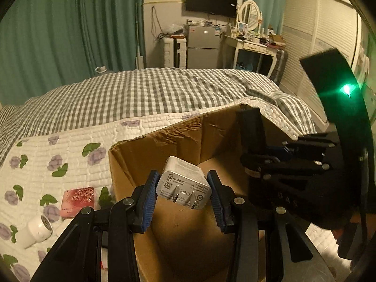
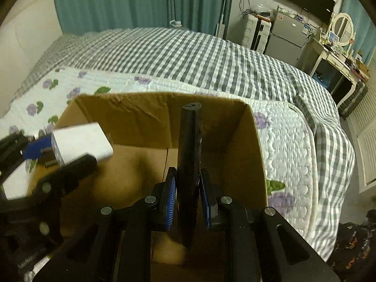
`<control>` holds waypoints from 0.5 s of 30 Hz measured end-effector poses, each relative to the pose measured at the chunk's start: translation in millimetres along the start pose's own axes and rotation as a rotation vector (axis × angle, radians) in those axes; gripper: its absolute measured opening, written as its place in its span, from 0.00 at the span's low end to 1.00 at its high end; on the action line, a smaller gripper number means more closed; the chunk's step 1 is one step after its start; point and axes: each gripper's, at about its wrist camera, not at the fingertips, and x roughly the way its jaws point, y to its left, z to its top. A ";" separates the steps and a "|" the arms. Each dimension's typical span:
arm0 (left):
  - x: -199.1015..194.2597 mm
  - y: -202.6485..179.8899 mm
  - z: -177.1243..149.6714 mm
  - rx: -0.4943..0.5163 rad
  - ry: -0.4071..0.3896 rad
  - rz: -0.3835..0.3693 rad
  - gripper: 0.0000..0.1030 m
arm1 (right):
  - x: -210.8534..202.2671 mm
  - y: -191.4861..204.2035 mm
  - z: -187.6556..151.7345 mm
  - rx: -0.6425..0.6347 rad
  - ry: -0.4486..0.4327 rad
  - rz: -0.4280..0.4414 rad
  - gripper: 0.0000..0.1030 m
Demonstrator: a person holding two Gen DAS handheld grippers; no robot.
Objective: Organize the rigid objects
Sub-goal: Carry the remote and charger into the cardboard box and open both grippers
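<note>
My left gripper (image 1: 184, 196) is shut on a white Huawei plug charger (image 1: 183, 183), prongs facing the camera, held over the open cardboard box (image 1: 164, 141). It also shows in the right wrist view (image 2: 82, 141) at the box's left side. My right gripper (image 2: 188, 197) is shut on a flat black oblong object (image 2: 189, 152), held on edge above the box (image 2: 256, 164) interior. In the left wrist view that black object (image 1: 252, 129) stands over the box's right part.
The box sits on a bed with a floral quilt (image 1: 58, 159) and grey checked cover (image 1: 141, 94). A pink patterned card box (image 1: 78, 201) and a small white cylinder device (image 1: 36, 231) lie left of the box. A fridge, dressing table and curtains stand beyond.
</note>
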 end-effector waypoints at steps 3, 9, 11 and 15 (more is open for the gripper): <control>-5.6 1.8 1.4 -0.010 -0.013 -0.012 0.44 | -10.4 -1.8 2.6 0.014 -0.045 -0.006 0.51; -48.9 12.9 9.5 0.000 -0.076 0.052 0.57 | -53.8 -4.7 4.2 0.049 -0.126 -0.102 0.79; -68.7 22.7 13.5 -0.009 -0.099 0.065 0.60 | -73.0 -2.4 3.9 0.057 -0.163 -0.134 0.84; -114.0 51.6 19.9 -0.025 -0.161 0.104 0.64 | -112.9 15.0 3.6 0.059 -0.227 -0.154 0.88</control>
